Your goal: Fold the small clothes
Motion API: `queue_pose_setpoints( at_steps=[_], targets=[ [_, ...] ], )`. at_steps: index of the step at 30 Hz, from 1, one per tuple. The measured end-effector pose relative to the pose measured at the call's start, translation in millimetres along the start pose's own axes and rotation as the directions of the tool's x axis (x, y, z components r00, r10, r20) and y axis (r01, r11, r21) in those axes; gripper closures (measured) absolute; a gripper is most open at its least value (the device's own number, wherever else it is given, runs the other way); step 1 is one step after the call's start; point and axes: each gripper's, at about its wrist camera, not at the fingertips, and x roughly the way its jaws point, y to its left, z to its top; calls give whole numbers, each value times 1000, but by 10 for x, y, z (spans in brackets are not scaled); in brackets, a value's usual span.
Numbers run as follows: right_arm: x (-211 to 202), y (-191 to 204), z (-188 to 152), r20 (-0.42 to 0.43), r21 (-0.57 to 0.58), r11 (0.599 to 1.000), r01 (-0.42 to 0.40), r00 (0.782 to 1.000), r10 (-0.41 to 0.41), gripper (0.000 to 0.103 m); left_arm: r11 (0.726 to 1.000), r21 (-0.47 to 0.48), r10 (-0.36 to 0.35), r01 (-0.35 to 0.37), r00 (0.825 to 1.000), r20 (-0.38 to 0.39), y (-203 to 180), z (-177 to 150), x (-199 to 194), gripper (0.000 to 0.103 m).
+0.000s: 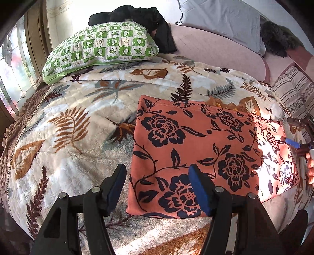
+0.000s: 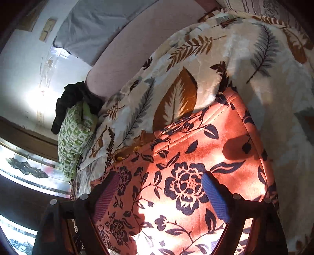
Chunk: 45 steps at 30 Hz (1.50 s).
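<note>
My left gripper [image 1: 157,188] is angled down over the bed, jaws apart and empty, the orange floral garment [image 1: 206,149] lying folded flat on the leaf-print blanket [image 1: 78,121] with its near left edge between my fingers, untouched. My right gripper [image 2: 162,198] tilts down too, spread wide and clear above the cloth. Beyond sits the green checked pillow [image 1: 102,47].

A bed [image 1: 82,109] carries a cream plush blanket [image 1: 74,137] printed with brown and grey leaves. A green-checked pillow [image 1: 102,47] lies at its head beneath dark cloth [image 1: 149,17]. A leaded-glass window [image 1: 13,64] admits strong sunlight. The wall [image 2: 23,78] is white and marked.
</note>
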Motion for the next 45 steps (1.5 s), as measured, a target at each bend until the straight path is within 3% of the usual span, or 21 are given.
queue_pose_setpoints(
  at_steps=[2, 4, 6, 8, 13, 18, 24, 27, 29, 31, 36, 45],
  targets=[
    [-22, -81, -134, -22, 0, 1000, 3, 1000, -2, 14, 1000, -2, 5, -5, 1000, 6, -3, -10, -54, 36],
    [93, -347, -214, -71, 59, 995, 78, 995, -74, 14, 1000, -5, 4, -4, 1000, 7, -4, -25, -106, 36],
    [96, -578, -232, -61, 162, 987, 6, 998, 3, 14, 1000, -2, 8, -7, 1000, 10, 9, -50, -170, 36],
    [-25, -524, -201, -49, 202, 979, 11, 999, -1, 14, 1000, -6, 21, -21, 999, 24, 29, -74, -221, 34],
    [-125, -174, -113, -39, 54, 998, 8, 999, -6, 14, 1000, -20, 22, -21, 1000, 15, 51, -119, -217, 33],
    [19, -302, -25, -57, 106, 993, 47, 998, -41, 14, 1000, -12, 25, -25, 1000, 3, 50, -124, -145, 33],
    [213, -304, 190, -62, 82, 994, 71, 996, -66, 14, 1000, -22, 20, -20, 1000, -20, 55, -75, 70, 33],
    [446, -470, 321, -84, 102, 993, 66, 995, -58, 14, 999, -35, 5, -7, 998, -70, 55, -105, 343, 31],
    [464, -500, 353, -75, 137, 989, 51, 996, -41, 14, 999, -26, 41, -46, 987, -154, 60, -181, 617, 31],
    [402, -384, 346, -81, 106, 992, 72, 995, -64, 14, 998, -53, 29, -38, 989, -146, 99, -236, 679, 26],
    [21, -257, 31, -65, 47, 998, 50, 997, -47, 14, 997, -43, 50, -57, 988, -145, 83, -264, 576, 26],
    [-526, -392, -995, -105, 54, 998, -30, 994, 35, 14, 998, -8, 56, -57, 994, -91, 21, -324, 183, 26]
  ],
)
